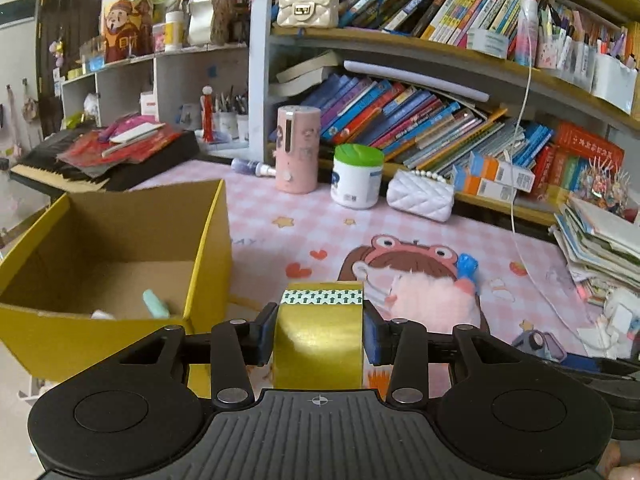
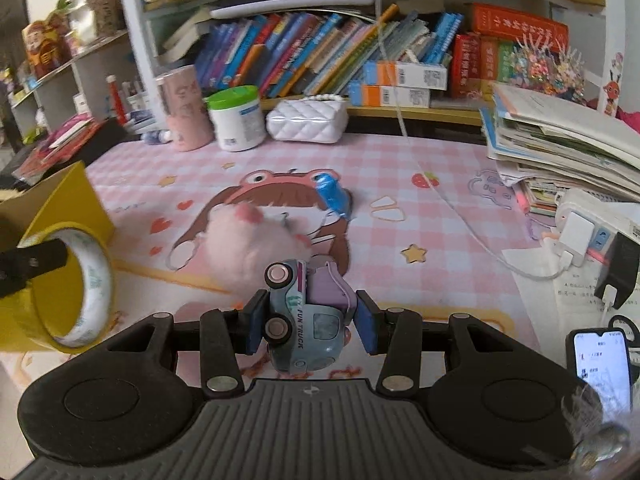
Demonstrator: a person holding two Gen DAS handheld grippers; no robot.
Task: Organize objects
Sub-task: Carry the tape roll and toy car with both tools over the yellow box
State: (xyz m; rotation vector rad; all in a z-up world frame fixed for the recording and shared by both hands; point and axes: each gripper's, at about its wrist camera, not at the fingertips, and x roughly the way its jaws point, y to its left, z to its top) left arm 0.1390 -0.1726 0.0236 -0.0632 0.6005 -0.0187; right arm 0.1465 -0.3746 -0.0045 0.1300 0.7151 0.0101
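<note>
At the far left we see the yellow cardboard box (image 1: 116,248) standing open on the counter (image 1: 304,236), with a mint-green piece (image 1: 156,303) and a small white thing lying on its floor. Just right of the box, our left tool (image 1: 319,330) is clamped on the roll of yellow tape (image 1: 319,336) — its blue pads press the roll's two flat faces, so the roll's axis runs left to right between the fingers and its curved band faces us. A strip printed with green arrows crosses the top of the roll. From the right wrist view the roll's open core faces right, toward the other tool.

Ahead of the tape lies the pink fluffy toy (image 1: 432,298) on the frog-hat cartoon printed on the mat, with a small blue wrapped object (image 1: 467,266) just beyond it.

Our right tool (image 2: 310,322) grips the toy truck (image 2: 304,320) by its sides. The truck lies turned on its side, two wheels facing left and its long axis running away from us toward the fluffy toy, which sits close in front of it.

Along the back stand a pink cylinder (image 1: 298,148), a green-lidded white tub (image 1: 357,176) and a white quilted purse (image 1: 420,196), below shelves of leaning books (image 1: 400,120). At the right, a stack of papers (image 2: 560,140), a white charger and cable (image 2: 572,236) and a lit phone (image 2: 602,360) crowd the counter's edge.
</note>
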